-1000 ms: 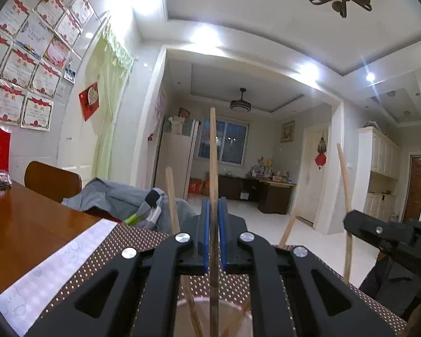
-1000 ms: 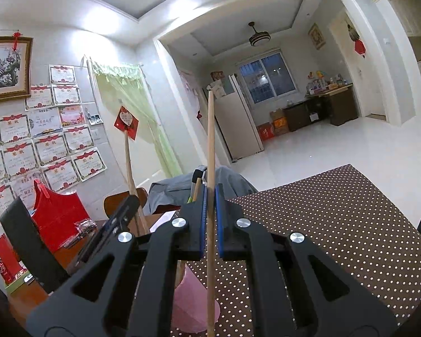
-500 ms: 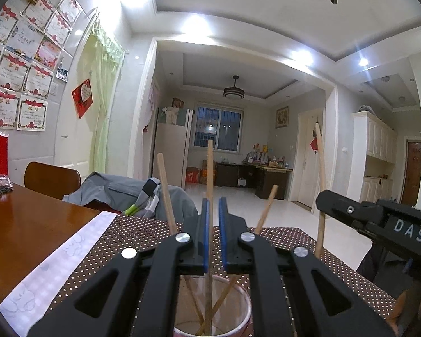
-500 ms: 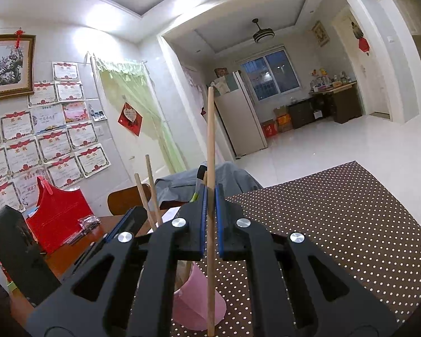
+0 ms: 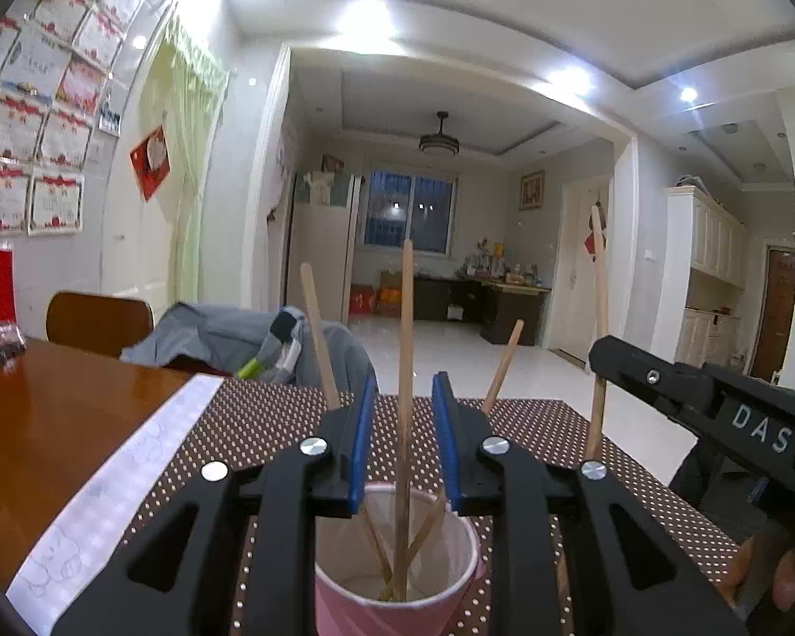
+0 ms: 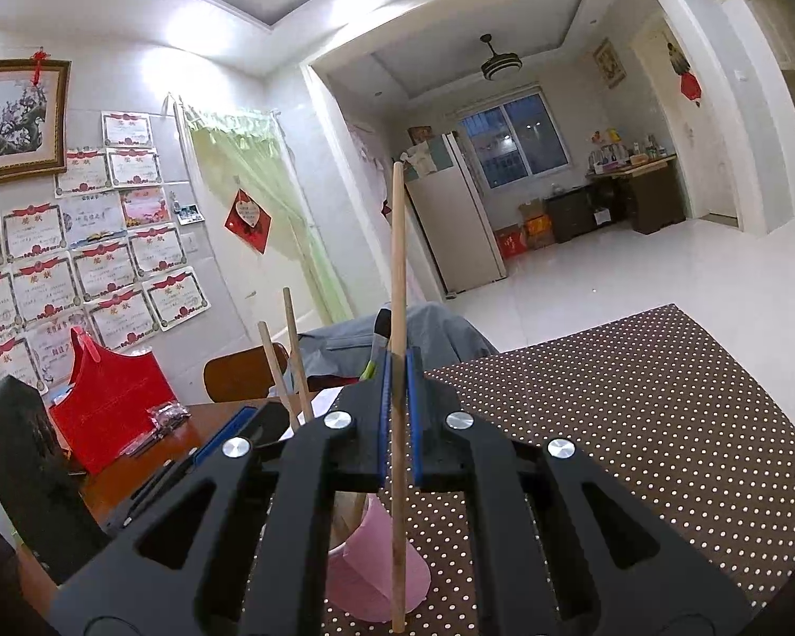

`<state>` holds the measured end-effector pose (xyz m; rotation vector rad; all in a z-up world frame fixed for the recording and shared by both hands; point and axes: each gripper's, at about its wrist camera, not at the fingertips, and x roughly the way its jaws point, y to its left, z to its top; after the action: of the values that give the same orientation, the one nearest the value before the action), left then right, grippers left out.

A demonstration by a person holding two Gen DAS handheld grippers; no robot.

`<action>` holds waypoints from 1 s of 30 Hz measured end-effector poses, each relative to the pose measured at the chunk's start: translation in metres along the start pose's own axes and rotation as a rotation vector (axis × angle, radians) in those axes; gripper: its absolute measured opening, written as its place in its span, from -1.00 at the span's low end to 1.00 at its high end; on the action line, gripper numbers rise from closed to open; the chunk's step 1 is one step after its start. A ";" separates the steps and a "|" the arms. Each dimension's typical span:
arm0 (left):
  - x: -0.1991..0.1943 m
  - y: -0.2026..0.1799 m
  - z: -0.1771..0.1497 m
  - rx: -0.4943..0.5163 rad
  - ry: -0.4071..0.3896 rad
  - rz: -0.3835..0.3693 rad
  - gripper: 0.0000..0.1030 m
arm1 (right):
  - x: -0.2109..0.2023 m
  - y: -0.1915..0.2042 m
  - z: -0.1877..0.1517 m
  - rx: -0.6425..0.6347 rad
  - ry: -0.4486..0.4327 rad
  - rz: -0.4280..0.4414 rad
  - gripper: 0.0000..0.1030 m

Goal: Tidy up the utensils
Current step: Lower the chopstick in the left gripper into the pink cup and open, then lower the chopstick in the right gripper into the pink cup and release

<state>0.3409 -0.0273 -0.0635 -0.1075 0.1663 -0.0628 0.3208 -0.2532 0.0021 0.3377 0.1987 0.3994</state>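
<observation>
Nearest, the left gripper (image 5: 400,442) is hovering over a pink paper cup (image 5: 397,591); its blue-padded black jaws have just been opening and are now standing apart, released from the thin wooden chopstick (image 5: 405,371) standing upright between them without touching either pad. That round, pale stick is resting inside the white-lined cup, alongside two more chopsticks leaning outward. The cup is sitting on a brown, white-dotted cloth (image 5: 259,424) covering the glossy wooden bench (image 5: 42,424). To the right, the right gripper (image 6: 396,403) is staying clenched on another long wooden chopstick (image 6: 397,265), holding it upright just beside the cup. Farther back, a grey garment (image 5: 212,334) is lying draped over a rounded wooden chair (image 5: 98,320), and framed certificates (image 6: 106,275) are covering the white wall.
</observation>
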 end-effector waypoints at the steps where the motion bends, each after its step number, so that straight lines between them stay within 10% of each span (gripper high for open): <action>1: 0.000 0.003 0.000 -0.013 0.016 -0.006 -0.49 | 0.000 0.001 0.000 -0.006 -0.002 -0.002 -0.88; 30: -0.007 0.064 0.036 -0.089 0.056 0.093 -0.27 | 0.023 0.062 0.012 -0.069 -0.085 0.007 -0.88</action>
<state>0.3433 0.0400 -0.0338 -0.1867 0.2302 0.0343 0.3235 -0.1930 0.0329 0.2866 0.1004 0.3973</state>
